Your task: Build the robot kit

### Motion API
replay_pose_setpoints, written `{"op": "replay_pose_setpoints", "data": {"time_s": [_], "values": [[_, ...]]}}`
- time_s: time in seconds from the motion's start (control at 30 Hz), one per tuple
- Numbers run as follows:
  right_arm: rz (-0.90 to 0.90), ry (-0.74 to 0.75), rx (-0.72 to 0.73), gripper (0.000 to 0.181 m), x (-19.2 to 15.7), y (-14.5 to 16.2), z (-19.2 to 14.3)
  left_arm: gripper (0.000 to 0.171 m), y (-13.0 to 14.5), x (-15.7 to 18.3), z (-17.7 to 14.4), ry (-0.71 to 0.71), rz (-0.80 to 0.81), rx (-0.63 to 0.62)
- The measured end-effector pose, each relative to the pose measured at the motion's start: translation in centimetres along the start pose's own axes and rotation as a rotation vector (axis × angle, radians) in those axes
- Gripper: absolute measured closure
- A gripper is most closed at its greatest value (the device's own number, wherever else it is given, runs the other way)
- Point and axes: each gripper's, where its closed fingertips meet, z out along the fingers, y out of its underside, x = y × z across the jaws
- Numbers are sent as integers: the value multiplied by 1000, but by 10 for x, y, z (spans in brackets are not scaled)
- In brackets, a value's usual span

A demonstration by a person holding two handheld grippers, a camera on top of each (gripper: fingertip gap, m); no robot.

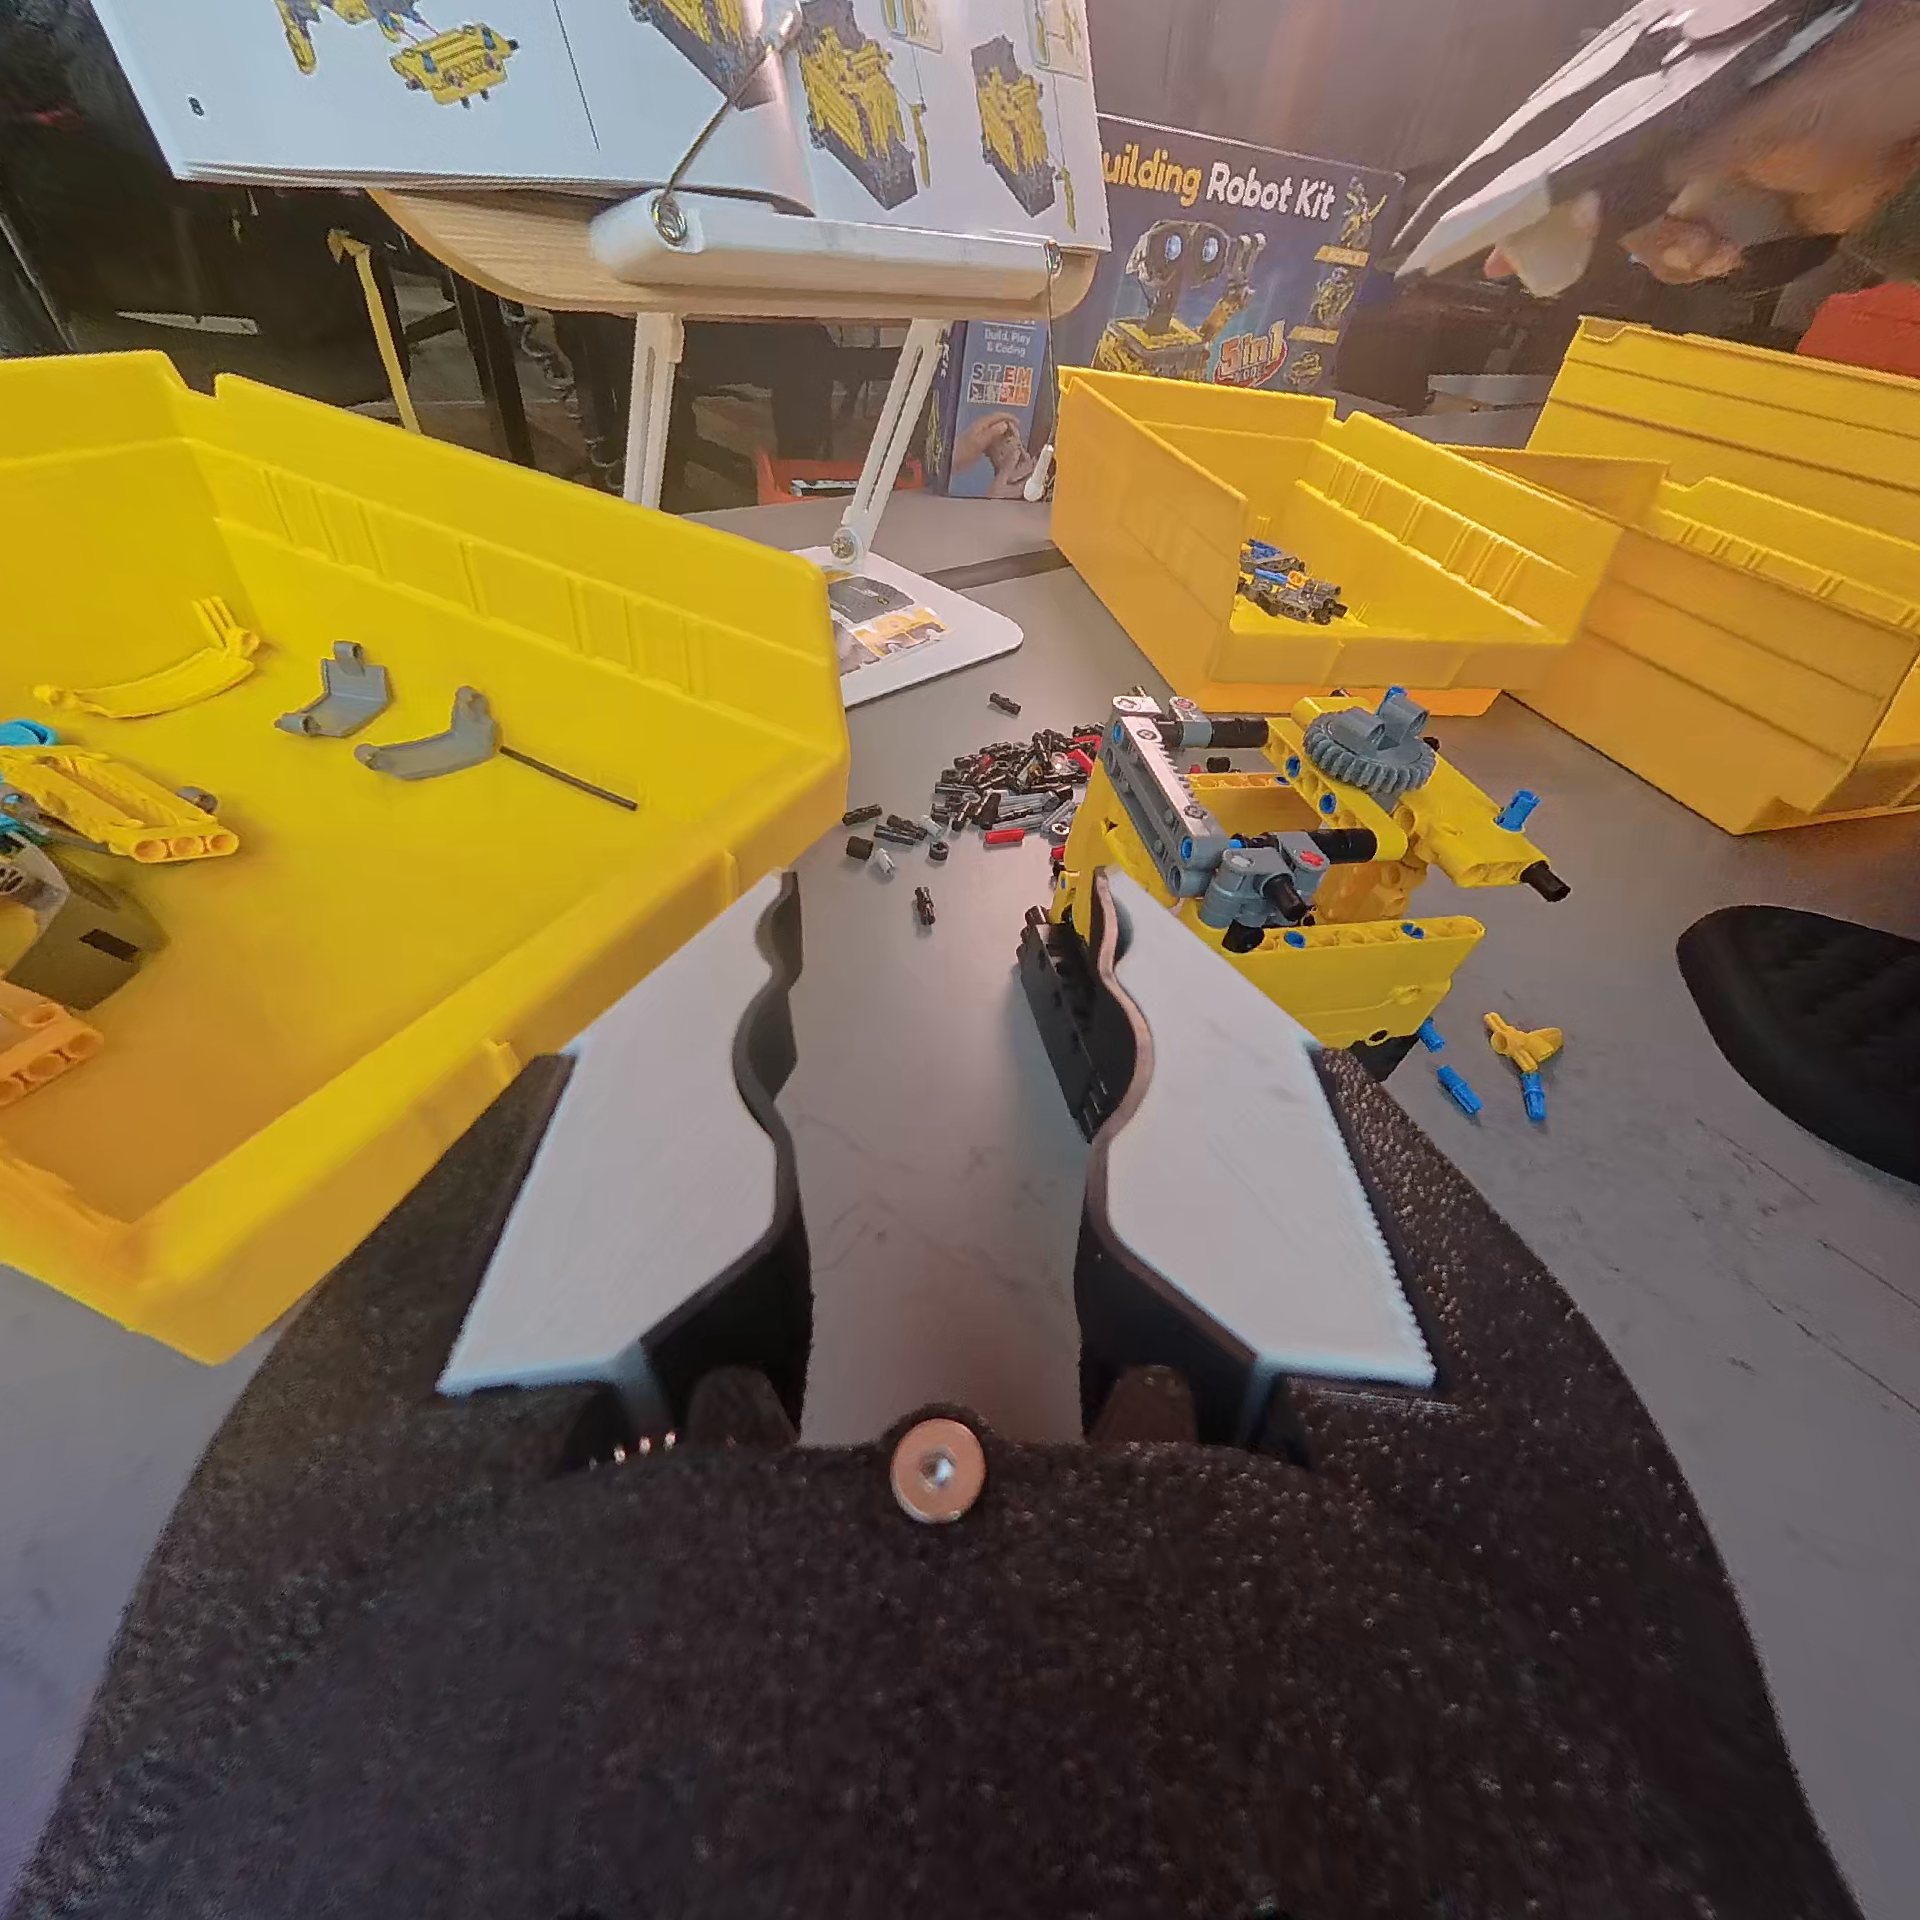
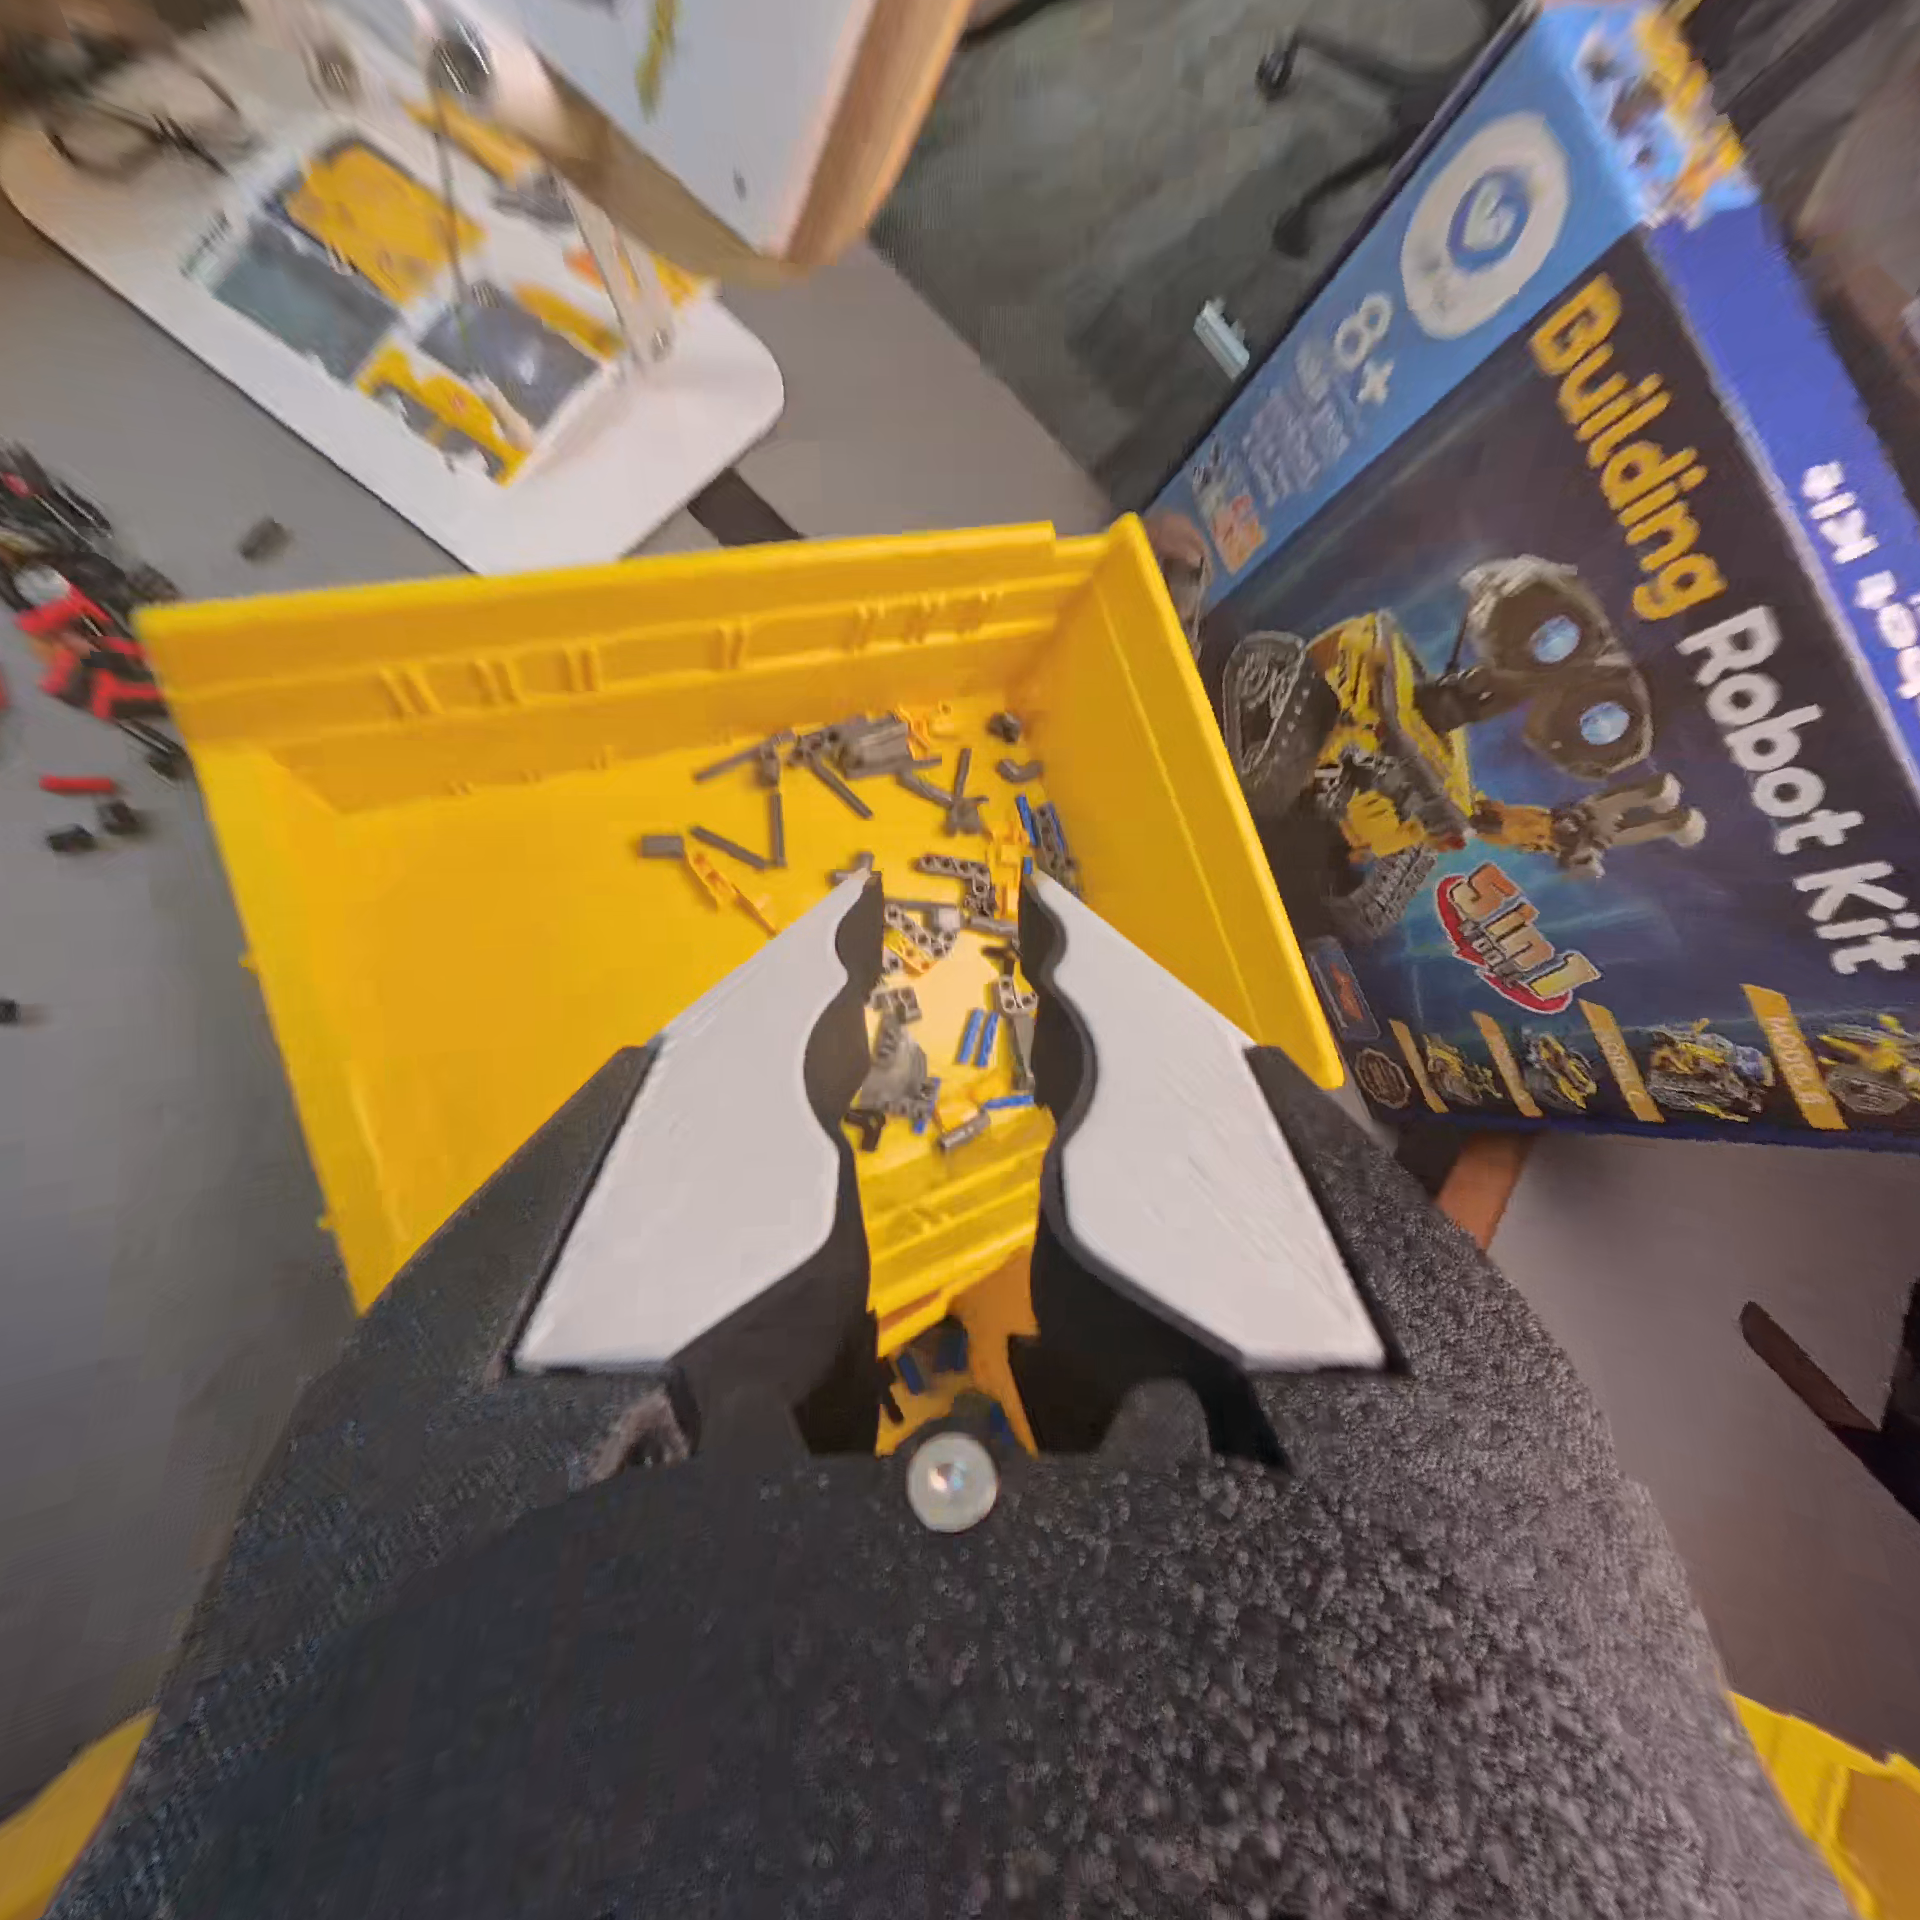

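The left tongs (image 1: 940, 914) are spread apart and grasp nothing, low over the grey bench (image 1: 1662, 1299) at frame centre. The right-hand finger (image 1: 1205, 1091) lies just beside, perhaps touching, a black beam at the foot of a part-built yellow brick model (image 1: 1299, 862) right of centre; I cannot tell which. The model carries a grey gear on top and grey beams across its front, so some assembly is done. Loose pieces show much is left: a scatter of small black and red pins (image 1: 997, 779) just beyond the tips, and blue pins at right. A yellow bin (image 1: 416, 935) at left holds grey curved parts.

The right tongs (image 2: 945, 883) are also parted and empty, raised above another yellow bin (image 2: 499, 987) mid-frame, tips over its heap of small grey, yellow and blue parts (image 2: 935, 935). The kit box (image 2: 1558, 675) stands at right, and the instruction stand's white base (image 2: 436, 343) lies upper left.
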Motion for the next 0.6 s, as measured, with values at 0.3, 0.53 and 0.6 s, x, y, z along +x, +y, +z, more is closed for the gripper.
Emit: {"op": "replay_pose_setpoints", "data": {"time_s": [0.3,0.53,0.6], "values": [[-183,-122,-675,170,47,104,113,118,0,-8,-2,-10,-47,1],[-53,-87,-885,170,60,135,139,118,0,-12,-3,-2,-84,4],[-42,-101,-887,171,58,138,143,118,1,-13,-3,3,-92,5]]}}
